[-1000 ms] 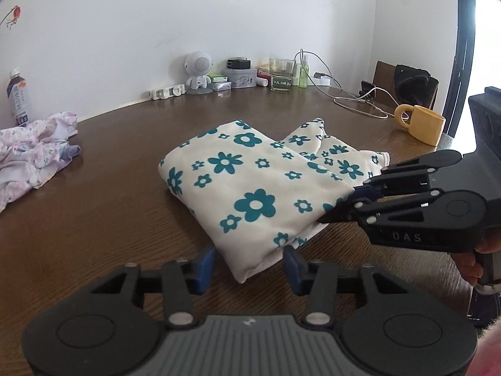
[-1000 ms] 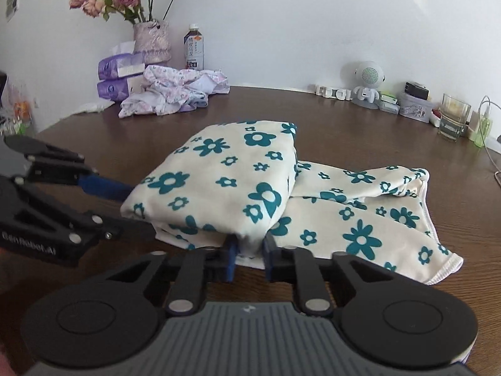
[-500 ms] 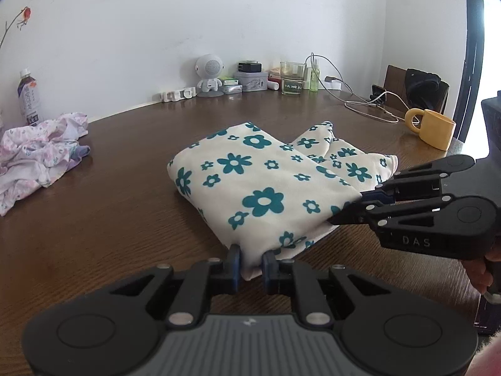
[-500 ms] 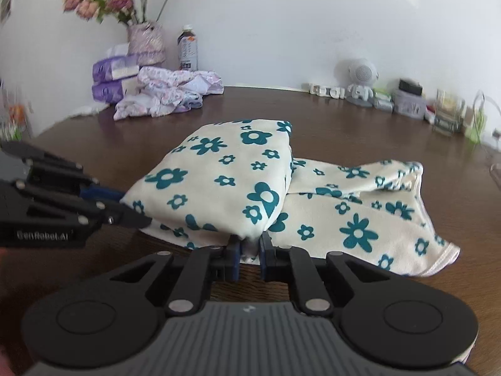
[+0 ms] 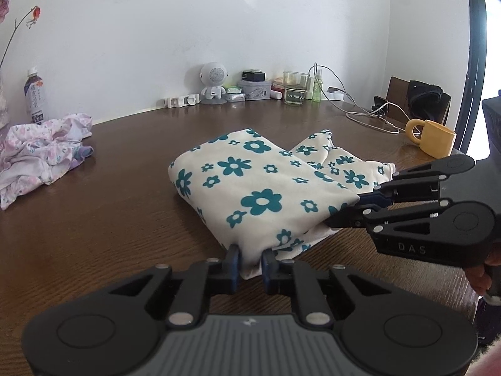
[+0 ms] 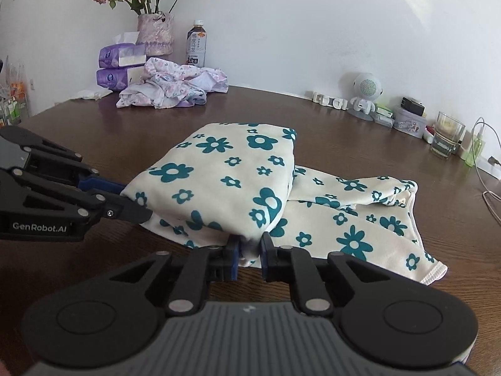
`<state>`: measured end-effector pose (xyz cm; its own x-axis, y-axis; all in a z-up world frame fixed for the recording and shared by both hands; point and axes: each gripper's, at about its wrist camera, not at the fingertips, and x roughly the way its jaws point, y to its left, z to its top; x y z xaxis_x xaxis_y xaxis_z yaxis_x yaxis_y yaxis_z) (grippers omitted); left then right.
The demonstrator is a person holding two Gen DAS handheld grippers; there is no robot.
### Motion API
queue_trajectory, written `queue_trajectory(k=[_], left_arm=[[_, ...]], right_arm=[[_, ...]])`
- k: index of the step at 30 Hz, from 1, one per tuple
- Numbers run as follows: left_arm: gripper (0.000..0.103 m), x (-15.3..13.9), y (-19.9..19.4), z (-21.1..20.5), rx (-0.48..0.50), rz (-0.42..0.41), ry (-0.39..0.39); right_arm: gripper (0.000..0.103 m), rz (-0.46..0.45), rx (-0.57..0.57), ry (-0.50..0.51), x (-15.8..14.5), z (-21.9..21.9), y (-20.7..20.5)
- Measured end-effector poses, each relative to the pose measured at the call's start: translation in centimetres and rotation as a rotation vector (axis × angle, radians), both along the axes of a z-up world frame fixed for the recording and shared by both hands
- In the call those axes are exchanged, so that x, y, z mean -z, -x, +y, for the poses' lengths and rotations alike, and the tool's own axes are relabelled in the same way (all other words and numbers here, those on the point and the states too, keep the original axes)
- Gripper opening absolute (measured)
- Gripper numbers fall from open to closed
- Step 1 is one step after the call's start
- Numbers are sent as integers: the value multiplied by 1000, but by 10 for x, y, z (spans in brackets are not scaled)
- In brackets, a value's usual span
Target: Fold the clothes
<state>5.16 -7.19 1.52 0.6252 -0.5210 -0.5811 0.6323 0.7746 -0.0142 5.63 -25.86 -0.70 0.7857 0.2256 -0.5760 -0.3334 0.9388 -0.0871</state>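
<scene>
My left gripper point(image 5: 250, 261) and right gripper point(image 6: 250, 255) each have jaws pinched on near corners of the folded floral garment point(image 5: 260, 188), which lies mid-worktop point(image 5: 109, 225).

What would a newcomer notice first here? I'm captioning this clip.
The cream garment with teal flowers, half folded at the middle of the brown wooden table, with the left gripper and right gripper each shut on its near edge. Behind, a crumpled pink floral garment lies near the vase of dried roses.
</scene>
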Motion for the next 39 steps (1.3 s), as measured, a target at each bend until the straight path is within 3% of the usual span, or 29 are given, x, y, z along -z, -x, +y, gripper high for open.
queue_trajectory(k=[5, 7, 9, 11, 13, 15, 18, 21, 22, 24, 27, 30, 37, 39], left_arm=[[13, 1, 3, -5, 17, -25, -47], [31, 0, 2, -4, 34, -3, -46], [39, -5, 0, 9, 66, 49, 12], [39, -14, -5, 24, 77, 99, 87], [39, -26, -13, 34, 65, 108, 146], [39, -33, -29, 27, 56, 107, 151], [38, -44, -53, 16, 42, 104, 157], [34, -38, -75, -4, 47, 110, 88], [23, -35, -78, -7, 55, 117, 72], [20, -30, -84, -13, 70, 131, 40], [21, -35, -91, -12, 93, 142, 63], [22, -41, -105, -11, 71, 131, 95], [21, -33, -122, -10, 40, 153, 87], [21, -34, -122, -5, 24, 154, 94]], right_arm=[[12, 36, 4, -31, 3, -4, -5], [16, 57, -15, -23, -1, -8, -4], [16, 93, -38, -66, -11, -21, -1], [17, 113, -42, -165, -26, -40, 0], [21, 80, -38, -246, -42, -48, -7], [22, 43, -34, -323, -57, -54, -15], [22, 14, -55, -296, -65, -37, -42], [21, 6, -59, -153, -54, -9, -73], [21, 22, -52, -113, -46, -3, -83], [20, 101, -45, -54, -24, 4, -101], [20, 122, -61, -54, -26, 2, -102], [20, 100, -64, -140, -43, -2, -110], [14, 175, -46, -107, -21, 5, -143], [14, 162, -43, -152, -32, -1, -138]])
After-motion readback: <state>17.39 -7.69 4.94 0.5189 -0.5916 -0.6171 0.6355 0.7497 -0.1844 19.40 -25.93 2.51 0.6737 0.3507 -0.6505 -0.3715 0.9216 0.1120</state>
